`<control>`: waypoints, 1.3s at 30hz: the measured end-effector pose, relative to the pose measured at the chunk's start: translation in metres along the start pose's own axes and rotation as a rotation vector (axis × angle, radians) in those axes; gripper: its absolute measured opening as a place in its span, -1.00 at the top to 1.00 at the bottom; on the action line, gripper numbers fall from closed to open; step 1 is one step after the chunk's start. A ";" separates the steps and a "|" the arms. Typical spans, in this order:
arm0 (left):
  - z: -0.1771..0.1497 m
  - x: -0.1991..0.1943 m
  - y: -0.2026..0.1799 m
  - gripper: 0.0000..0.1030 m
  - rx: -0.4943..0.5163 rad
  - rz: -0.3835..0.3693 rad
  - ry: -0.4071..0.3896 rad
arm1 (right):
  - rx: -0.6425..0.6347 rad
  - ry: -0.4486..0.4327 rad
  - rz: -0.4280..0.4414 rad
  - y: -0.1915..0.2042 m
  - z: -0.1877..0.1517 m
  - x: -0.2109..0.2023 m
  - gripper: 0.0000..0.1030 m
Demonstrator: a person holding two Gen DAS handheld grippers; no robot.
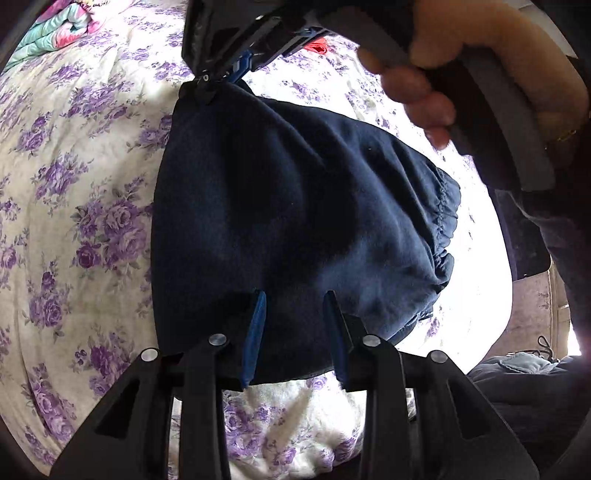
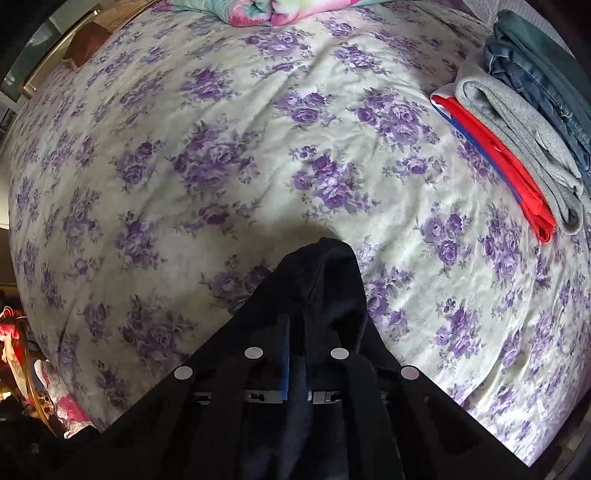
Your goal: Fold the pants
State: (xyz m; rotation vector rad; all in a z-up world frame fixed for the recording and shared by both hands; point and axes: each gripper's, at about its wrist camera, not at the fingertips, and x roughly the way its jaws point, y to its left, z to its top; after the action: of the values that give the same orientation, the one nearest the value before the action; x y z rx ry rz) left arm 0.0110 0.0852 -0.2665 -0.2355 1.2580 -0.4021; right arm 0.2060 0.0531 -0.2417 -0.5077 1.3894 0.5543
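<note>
Dark navy pants (image 1: 295,221) hang lifted above the flowered bed, folded into a wide panel with the gathered elastic waistband (image 1: 441,218) at the right. My left gripper (image 1: 295,310) is at the panel's near edge with its blue fingers (image 1: 256,332) spread apart over the cloth. My right gripper (image 1: 218,79) is shut on the far top corner of the pants; a hand holds its handle. In the right wrist view the pinched cloth (image 2: 325,280) rises as a dark peak between the right gripper's (image 2: 295,332) closed fingers.
The bed sheet (image 2: 229,147) is cream with purple flowers. A stack of folded clothes (image 2: 517,122) (red, grey, denim, green) lies at the bed's right. A colourful quilt (image 2: 251,11) lies at the far end. A wooden headboard corner (image 2: 85,40) stands at upper left.
</note>
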 end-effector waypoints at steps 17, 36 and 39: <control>0.021 -0.067 0.024 -0.62 -0.067 0.105 -0.111 | 0.096 -0.351 0.097 -0.043 -0.111 -0.124 -0.58; 0.053 0.027 0.048 -0.31 -0.201 -0.047 0.122 | 0.590 -0.313 0.229 -0.124 -0.300 -0.093 -0.60; 0.049 0.023 0.057 -0.02 -0.219 -0.050 0.111 | 0.697 -0.286 0.341 -0.136 -0.305 -0.063 -0.60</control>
State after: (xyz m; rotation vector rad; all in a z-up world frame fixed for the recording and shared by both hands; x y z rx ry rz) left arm 0.0726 0.1250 -0.2938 -0.4363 1.4084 -0.3236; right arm 0.0527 -0.2491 -0.2130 0.3639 1.2953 0.3581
